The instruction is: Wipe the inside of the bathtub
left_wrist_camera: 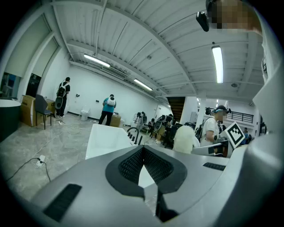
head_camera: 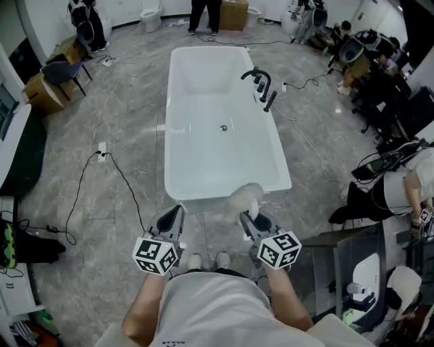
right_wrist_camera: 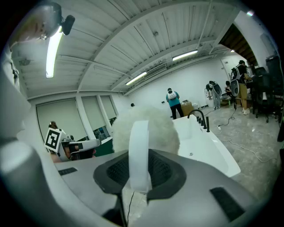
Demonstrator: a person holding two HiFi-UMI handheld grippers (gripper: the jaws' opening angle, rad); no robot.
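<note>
White mitt (right_wrist_camera: 163,127) (prob.) in R gripper (head_camera: 254,223)

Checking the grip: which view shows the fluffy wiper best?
The right gripper view: up close, the right gripper holds the fluffy wiper by its strap, jaws shut. The head view shows only its fluff by the bathtub; the left gripper view shows it small.

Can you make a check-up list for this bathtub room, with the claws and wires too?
Surface: grey stone floor, bathtub standing on it.
Job's things: tub inside bare except the drain; fluffy wiper at the tub's near end.
Clutter: boxes, chair.
Grippers: left claw shut, empty; right claw shut on the fluffy wiper's strap.
Cables: black cable from a plug block, left of the tub.
Surroundings: person beyond the tub; black taps on its rim.
</note>
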